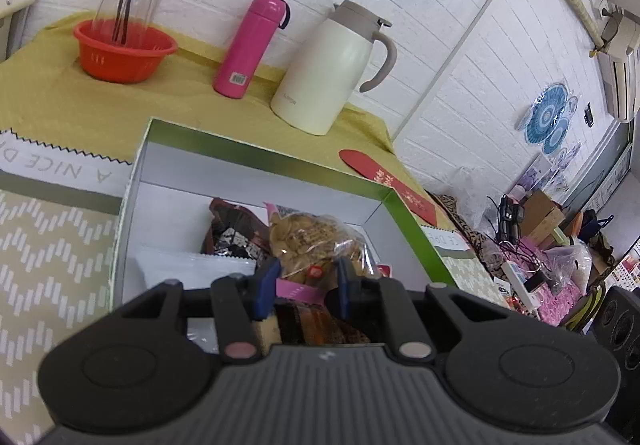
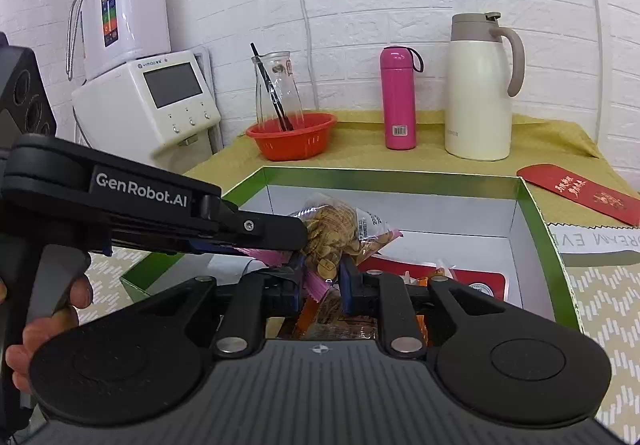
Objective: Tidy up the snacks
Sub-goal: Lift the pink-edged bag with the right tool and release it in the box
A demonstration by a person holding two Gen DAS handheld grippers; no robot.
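Landmark for all entries: the green-rimmed box [image 1: 256,161], open, standing on the yellow cloth.

Left wrist view.
- Left gripper [image 1: 306,285]: blue-padded fingers [image 1: 267,281] drawn in on the clear bag of round biscuits [image 1: 312,241], clamped at its pink-sealed lower end. The bag hangs over the box's interior.
- Inside the box: a dark wrapped snack [image 1: 232,229] behind the bag, a white packet [image 1: 196,269] on the floor nearer the camera.
- Behind the box, against the wall: orange basket [image 1: 124,53], pink flask [image 1: 250,45], white jug [image 1: 332,69].

Right wrist view.
- Right gripper [image 2: 322,285]: jaws part closed; the bag's pink edge and biscuits sit between them, and it appears to pinch the bag low down.
- The left gripper's body crosses from the side, its tip on the same bag [image 2: 332,229], above the box [image 2: 540,221].
- A red packet [image 2: 472,277] lies on the box floor beyond.

Handling note (judgement): both grips share one soft bag. Lower it together onto free floor beside the packets and release one side first, so the biscuits are not crushed or dragged.
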